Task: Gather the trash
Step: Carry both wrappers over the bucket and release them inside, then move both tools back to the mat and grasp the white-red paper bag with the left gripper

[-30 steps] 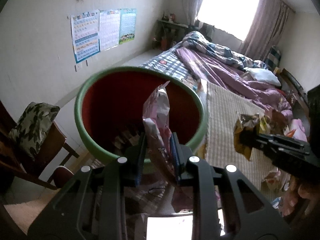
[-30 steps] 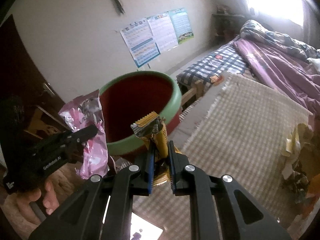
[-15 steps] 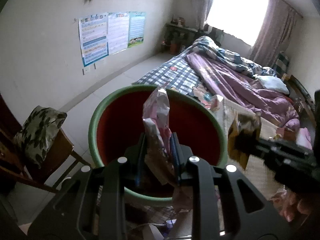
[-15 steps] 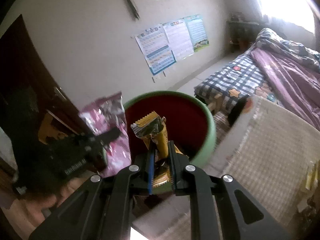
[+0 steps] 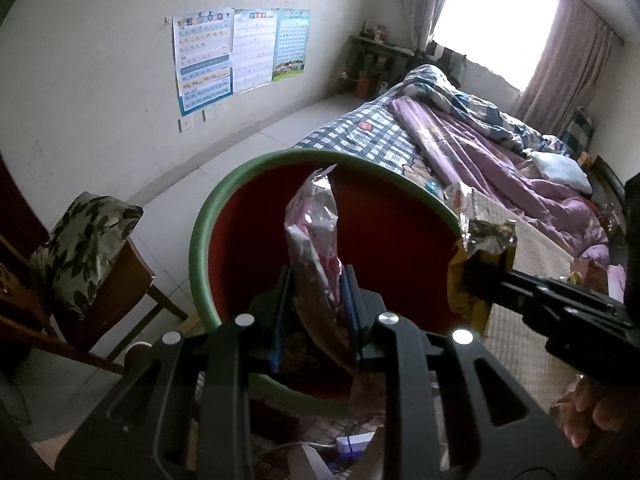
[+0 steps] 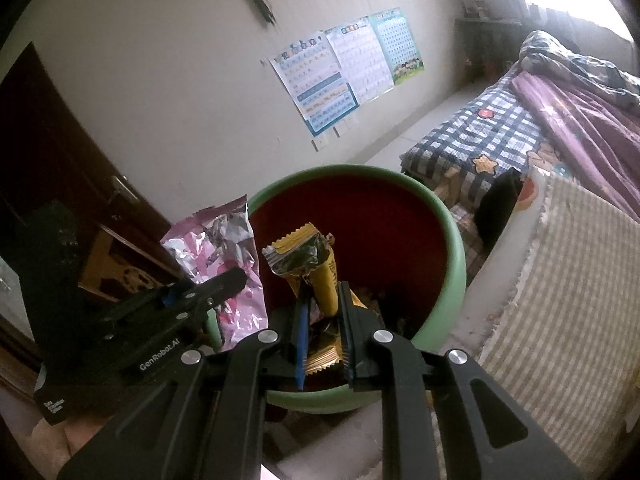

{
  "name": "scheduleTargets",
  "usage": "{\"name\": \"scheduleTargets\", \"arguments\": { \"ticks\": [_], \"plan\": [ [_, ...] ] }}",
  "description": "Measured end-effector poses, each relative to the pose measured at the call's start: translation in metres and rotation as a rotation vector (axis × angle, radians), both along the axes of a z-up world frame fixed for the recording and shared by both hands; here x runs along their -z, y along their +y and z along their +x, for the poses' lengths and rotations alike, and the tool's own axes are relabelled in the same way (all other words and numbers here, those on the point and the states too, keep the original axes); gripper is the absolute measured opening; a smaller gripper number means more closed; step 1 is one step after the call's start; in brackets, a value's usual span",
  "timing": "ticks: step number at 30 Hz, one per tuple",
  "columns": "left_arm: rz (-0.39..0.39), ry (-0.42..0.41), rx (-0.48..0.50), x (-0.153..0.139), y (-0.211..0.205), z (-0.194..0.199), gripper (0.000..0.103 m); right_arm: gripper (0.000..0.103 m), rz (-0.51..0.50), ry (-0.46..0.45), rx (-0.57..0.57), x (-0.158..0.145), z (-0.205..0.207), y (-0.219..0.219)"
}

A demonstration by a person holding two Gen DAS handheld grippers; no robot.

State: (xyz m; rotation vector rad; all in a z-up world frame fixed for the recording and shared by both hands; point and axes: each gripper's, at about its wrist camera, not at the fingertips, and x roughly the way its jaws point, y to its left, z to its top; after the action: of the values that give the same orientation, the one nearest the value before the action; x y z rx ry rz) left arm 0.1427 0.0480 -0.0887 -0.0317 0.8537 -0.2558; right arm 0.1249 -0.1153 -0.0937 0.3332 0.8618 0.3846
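Observation:
A round bin [image 5: 199, 240], green outside and red inside, stands below both grippers, with some trash in its bottom. My left gripper [image 5: 316, 280] is shut on a crumpled pink foil wrapper [image 5: 312, 220], which it holds upright over the bin's mouth. My right gripper [image 6: 324, 292] is shut on a yellow snack wrapper [image 6: 308, 256], also above the bin's [image 6: 452, 272] opening. In the right wrist view the left gripper [image 6: 236, 280] and pink wrapper [image 6: 224, 240] sit at the bin's left rim. In the left wrist view the yellow wrapper [image 5: 486, 240] hangs at the right rim.
A wooden chair with a leaf-print cushion [image 5: 84, 248] stands left of the bin. A bed with purple and plaid covers [image 5: 480, 152] fills the right, with a striped mat [image 6: 560, 280] beside the bin. A dark door [image 6: 60, 160] is at far left. A white power strip [image 5: 352, 440] lies below.
Both grippers have moved towards the bin with their wrappers. The yellow wrapper has come from over the mat to above the bin's inside; the pink one is now over the mouth.

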Motion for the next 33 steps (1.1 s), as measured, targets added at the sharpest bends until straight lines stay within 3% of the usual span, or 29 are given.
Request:
{"name": "scheduleTargets", "arguments": {
  "ticks": [2, 4, 5, 7, 9, 20, 22, 33],
  "plan": [
    [0.002, -0.010, -0.012, -0.001, 0.001, 0.000, 0.024, 0.016, 0.003, -0.003, 0.002, -0.001, 0.001, 0.000],
    [0.004, -0.019, -0.022, -0.001, 0.001, -0.002, 0.033, 0.025, 0.011, -0.006, -0.001, -0.001, 0.000, -0.002],
    [0.006, -0.023, -0.028, -0.001, 0.001, -0.002, 0.043, 0.028, 0.015, -0.008, 0.000, -0.002, 0.000, -0.002],
    [0.004, -0.030, -0.037, -0.001, 0.004, -0.003, 0.049, 0.041, 0.016, -0.016, 0.008, -0.002, -0.002, -0.004],
    [0.000, -0.034, -0.048, -0.001, 0.006, -0.004, 0.060, 0.043, 0.017, -0.022, 0.013, -0.003, -0.003, -0.006],
    [-0.011, -0.071, -0.080, -0.009, 0.007, -0.018, 0.060, 0.052, 0.027, -0.028, 0.049, -0.010, -0.027, -0.027],
    [-0.008, -0.070, -0.082, -0.007, 0.005, -0.024, 0.060, 0.057, 0.017, -0.032, 0.065, -0.012, -0.038, -0.035],
    [-0.014, -0.068, -0.030, -0.009, -0.021, -0.079, 0.060, 0.061, -0.059, -0.035, 0.170, -0.023, -0.108, -0.100]
  ]
}}
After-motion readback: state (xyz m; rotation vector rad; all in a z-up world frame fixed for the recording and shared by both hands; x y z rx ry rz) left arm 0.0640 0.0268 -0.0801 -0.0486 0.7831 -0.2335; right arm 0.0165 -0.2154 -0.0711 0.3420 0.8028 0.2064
